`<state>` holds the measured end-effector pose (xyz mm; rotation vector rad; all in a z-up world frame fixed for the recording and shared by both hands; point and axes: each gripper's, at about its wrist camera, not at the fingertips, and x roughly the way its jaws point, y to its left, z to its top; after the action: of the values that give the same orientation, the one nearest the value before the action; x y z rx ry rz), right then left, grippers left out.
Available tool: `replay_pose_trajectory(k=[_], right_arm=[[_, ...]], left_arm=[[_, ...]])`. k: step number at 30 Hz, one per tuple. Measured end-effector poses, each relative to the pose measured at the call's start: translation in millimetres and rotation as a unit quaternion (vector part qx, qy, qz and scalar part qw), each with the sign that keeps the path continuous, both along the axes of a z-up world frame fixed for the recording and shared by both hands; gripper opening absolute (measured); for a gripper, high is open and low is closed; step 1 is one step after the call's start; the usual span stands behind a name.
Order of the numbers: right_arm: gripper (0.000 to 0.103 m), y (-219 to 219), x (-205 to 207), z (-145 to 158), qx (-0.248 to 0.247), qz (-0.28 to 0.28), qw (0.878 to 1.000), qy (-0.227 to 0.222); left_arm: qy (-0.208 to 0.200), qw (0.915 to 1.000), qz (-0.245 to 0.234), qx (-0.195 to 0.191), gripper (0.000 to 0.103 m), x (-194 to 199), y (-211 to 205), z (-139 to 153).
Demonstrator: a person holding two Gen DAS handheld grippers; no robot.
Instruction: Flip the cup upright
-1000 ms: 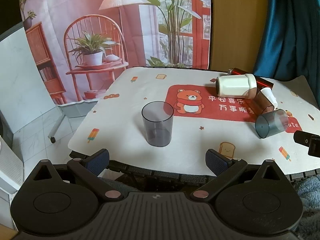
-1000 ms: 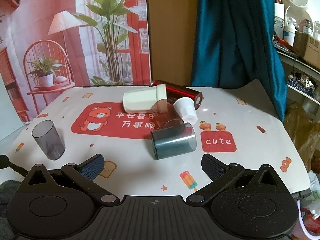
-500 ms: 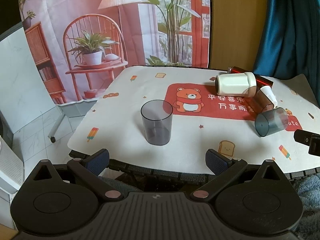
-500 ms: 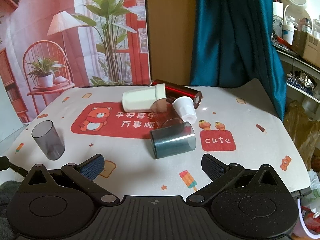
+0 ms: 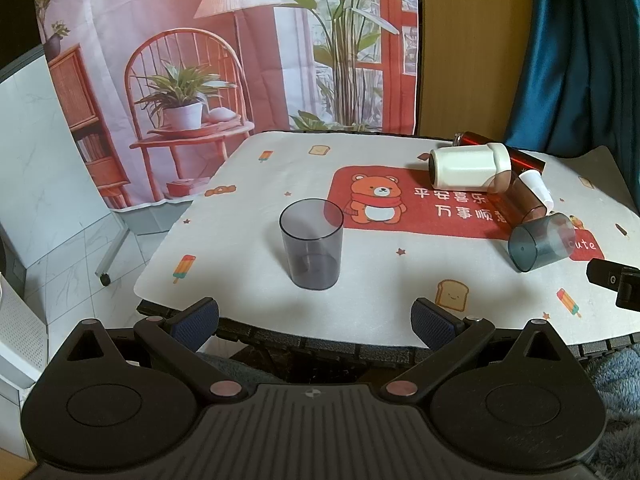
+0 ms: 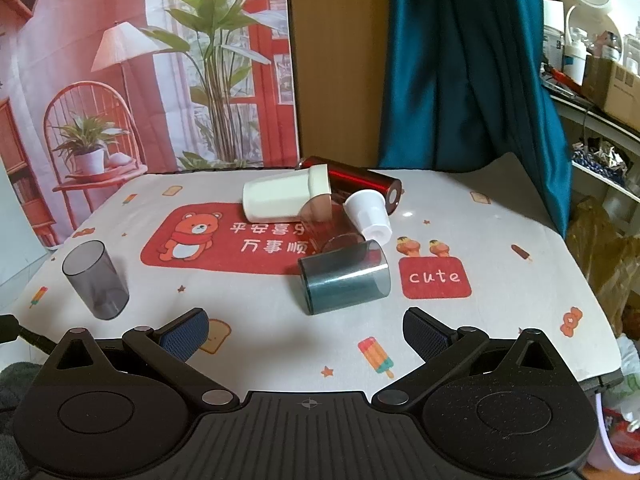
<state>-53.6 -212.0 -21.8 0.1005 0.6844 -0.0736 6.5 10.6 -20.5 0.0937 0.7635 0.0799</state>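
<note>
- Left wrist view: the left claw (image 5: 315,316) is spread wide and grips nothing, hanging at the near edge of the worktop (image 5: 248,184).
- A smoky grey cup (image 5: 311,249) stands upright, mouth up, on the cloth just ahead of the left claw and between its two fingers in line of sight, apart from them.
- Far to the right, a teal cup (image 5: 541,243) lies on its side near the red "cute" patch.
- Behind it lie a brown cup (image 5: 516,196), a cream cup (image 5: 468,163), a small white cup (image 5: 538,189) and a dark red bottle (image 5: 504,151), all tipped over and bunched together.
- A black piece of the other tool (image 5: 616,280) shows at the right edge.
- Right wrist view: the right claw (image 6: 306,332) is also released, fingers wide apart, empty, low over the near part of the worktop (image 6: 500,320).
- The teal cup (image 6: 344,276) lies on its side straight ahead, its closed base toward the camera's left and its open mouth toward the right, beside the "cute" patch.
- Touching or just behind it are the brown cup (image 6: 324,220), small white cup (image 6: 370,216), cream cup (image 6: 284,198) and dark red bottle (image 6: 360,184).
- The grey cup (image 6: 96,278) stands well apart at the left.
</note>
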Motion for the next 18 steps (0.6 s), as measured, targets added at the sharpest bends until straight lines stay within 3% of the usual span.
replay_pose_trajectory(k=[18], right_arm=[[0.103,-0.3,-0.7,-1.0,0.001,0.0,1.0,0.001]], left_arm=[[0.0,1.0,0.0,0.0,0.103,0.2,0.0,0.4]])
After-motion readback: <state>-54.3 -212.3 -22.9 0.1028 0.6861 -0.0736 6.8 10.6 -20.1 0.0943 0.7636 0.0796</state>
